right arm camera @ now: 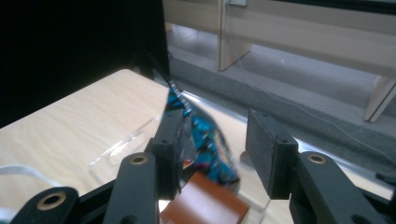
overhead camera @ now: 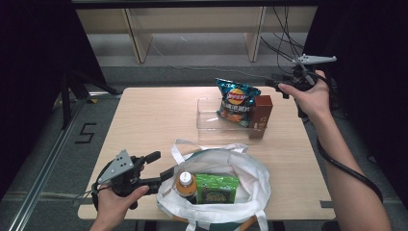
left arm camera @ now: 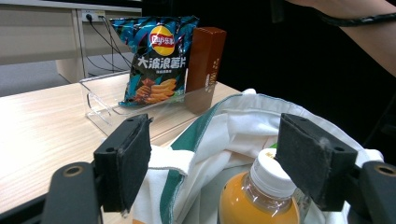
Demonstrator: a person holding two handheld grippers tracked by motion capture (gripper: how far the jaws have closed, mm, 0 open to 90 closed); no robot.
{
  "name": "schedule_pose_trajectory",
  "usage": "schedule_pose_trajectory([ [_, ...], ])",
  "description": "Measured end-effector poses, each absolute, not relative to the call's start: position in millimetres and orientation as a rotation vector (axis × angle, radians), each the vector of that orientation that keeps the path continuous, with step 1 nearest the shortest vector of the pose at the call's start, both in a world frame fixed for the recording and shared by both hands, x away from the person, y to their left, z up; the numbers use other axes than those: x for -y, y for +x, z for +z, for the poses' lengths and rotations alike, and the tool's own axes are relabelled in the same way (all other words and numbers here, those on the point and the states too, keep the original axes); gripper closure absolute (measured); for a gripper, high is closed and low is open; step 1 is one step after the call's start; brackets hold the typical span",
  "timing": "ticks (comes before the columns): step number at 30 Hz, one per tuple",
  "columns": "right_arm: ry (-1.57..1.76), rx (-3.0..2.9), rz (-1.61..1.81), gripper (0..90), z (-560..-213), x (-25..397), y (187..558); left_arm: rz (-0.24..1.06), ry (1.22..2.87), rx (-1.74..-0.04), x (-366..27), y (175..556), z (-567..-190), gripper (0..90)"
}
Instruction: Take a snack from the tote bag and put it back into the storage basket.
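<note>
A blue chips bag and a brown box stand in a clear tray at the table's far middle. My right gripper is open at the bag's top right corner. In the right gripper view the chips bag lies between the spread jaws of my right gripper, with the brown box below. A white tote bag holds an orange bottle and a green box. My left gripper is open at the tote's left rim. The bottle sits low between the jaws of my left gripper.
The wooden table has bare room on its left half. Beyond the far edge are wooden shelf legs and hanging cables. In the left gripper view the chips bag, brown box and tray stand past the tote.
</note>
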State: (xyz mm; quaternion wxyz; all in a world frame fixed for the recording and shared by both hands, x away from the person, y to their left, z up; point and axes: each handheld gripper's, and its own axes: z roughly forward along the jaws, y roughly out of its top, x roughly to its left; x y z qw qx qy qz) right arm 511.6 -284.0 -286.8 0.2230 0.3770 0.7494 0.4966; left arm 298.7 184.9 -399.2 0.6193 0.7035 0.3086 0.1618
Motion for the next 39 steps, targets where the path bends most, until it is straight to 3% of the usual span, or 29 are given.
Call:
schedule_pose_trajectory([
  [16, 0.898, -2.174, 1.435, 62.2, -294, 285, 444, 0.367, 1.619, -0.704, -183, 298, -397, 25.5],
  [39, 0.776, -2.328, 1.611, 65.1, -355, 267, 369, 0.376, 1.623, -0.716, -184, 300, -399, 25.2],
])
